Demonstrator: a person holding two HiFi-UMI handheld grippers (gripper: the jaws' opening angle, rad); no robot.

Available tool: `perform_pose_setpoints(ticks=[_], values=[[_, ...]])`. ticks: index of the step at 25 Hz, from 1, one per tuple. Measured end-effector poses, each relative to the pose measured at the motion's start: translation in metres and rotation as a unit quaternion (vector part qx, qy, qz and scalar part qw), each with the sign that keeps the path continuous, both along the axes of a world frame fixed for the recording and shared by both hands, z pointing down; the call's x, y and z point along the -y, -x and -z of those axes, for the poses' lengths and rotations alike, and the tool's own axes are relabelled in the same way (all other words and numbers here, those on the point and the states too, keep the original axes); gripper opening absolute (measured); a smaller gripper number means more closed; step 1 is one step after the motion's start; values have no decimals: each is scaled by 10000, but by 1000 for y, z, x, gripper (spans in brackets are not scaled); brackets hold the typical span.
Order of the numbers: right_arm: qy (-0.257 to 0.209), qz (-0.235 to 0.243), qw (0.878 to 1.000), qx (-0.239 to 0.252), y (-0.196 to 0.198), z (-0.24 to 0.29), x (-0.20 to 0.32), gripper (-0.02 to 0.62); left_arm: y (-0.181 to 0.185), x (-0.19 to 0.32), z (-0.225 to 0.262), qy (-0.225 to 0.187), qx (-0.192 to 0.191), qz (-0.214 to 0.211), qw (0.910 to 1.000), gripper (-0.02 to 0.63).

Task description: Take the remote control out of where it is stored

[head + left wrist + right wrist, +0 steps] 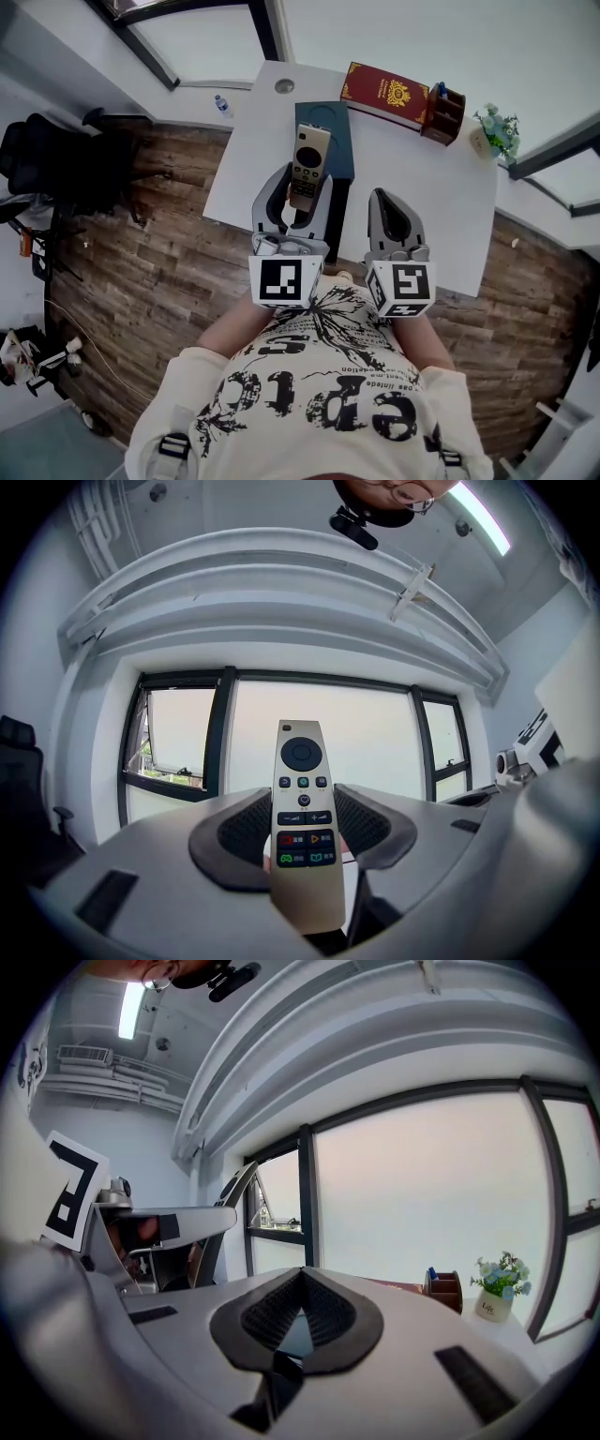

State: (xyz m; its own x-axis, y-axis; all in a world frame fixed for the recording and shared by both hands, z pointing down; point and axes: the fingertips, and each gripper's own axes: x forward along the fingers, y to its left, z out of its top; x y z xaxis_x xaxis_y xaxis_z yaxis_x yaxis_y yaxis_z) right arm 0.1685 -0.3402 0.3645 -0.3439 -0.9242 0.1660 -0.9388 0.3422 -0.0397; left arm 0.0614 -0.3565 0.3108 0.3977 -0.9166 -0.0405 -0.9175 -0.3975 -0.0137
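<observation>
Closest to us, the printed T-shirt [319, 403] fills the bottom of the head view. Now, our landmark: the dark teal box [337, 141] on the white tabletop [441, 197]. Over the near end of that box we have the left hand-held gripper [293, 187], and it's clamped on the remote control [308, 155], pads [246, 829] pressing the lower half of the gold body from either side.

Look along the jaws in the left gripper view: the remote stands straight out between them, button face toward the camera, with only window [375, 742] behind it, no box and no tabletop. So we judge it lifted free of its storage. Its long axis runs in line with the jaws, away from the person and along the teal box toward the box's far end.

Right of the box, over bare tabletop, the right hand-held gripper [394, 220] hangs with its jaws pressed together on nothing. The left hand has the job; we reckon what remains is carrying the remote clear. Beyond the box's far right corner lie a red book [386, 94] and a wooden pen holder [444, 112].
</observation>
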Motion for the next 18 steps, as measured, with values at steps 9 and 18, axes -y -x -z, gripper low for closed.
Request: perform_pose_setpoints(ticks=[9,18], values=[[114,-54,9999,-42,-7,-8,-7,3,-3,-4,-14,214,67,6,9997,219],[271,-75,9995,-121,-10,-19,-11,3,-9,-5,-22,372,62,-15,9993,219]])
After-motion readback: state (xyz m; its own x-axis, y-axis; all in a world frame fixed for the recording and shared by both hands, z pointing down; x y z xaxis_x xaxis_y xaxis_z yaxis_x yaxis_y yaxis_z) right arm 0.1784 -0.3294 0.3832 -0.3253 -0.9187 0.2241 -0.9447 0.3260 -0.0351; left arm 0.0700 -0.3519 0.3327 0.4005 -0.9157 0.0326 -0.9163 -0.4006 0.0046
